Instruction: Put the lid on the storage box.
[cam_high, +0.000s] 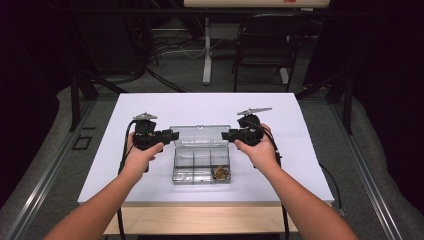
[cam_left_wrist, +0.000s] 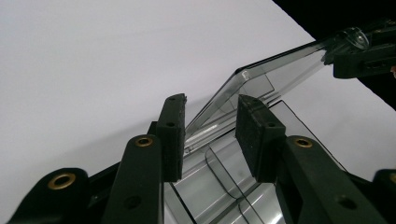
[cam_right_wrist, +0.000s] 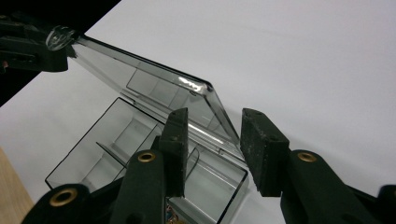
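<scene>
Clear box (cam_high: 201, 161), raised lid (cam_high: 200, 135), unlabelled

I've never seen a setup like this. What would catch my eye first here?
A clear plastic compartment box sits mid-table with its lid raised. The left gripper and right gripper flank that lid's two ends. Small brownish bits fill the box's near right compartment.

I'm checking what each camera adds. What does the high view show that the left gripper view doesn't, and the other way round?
High view alone: both hands, the brownish bits in the box's near right compartment, a chair beyond the table. Left gripper view alone: the left gripper's pads up close, straddling the raised lid's side edge without visibly pressing it. Shared: the clear compartment box, lid up, on the white table.
</scene>
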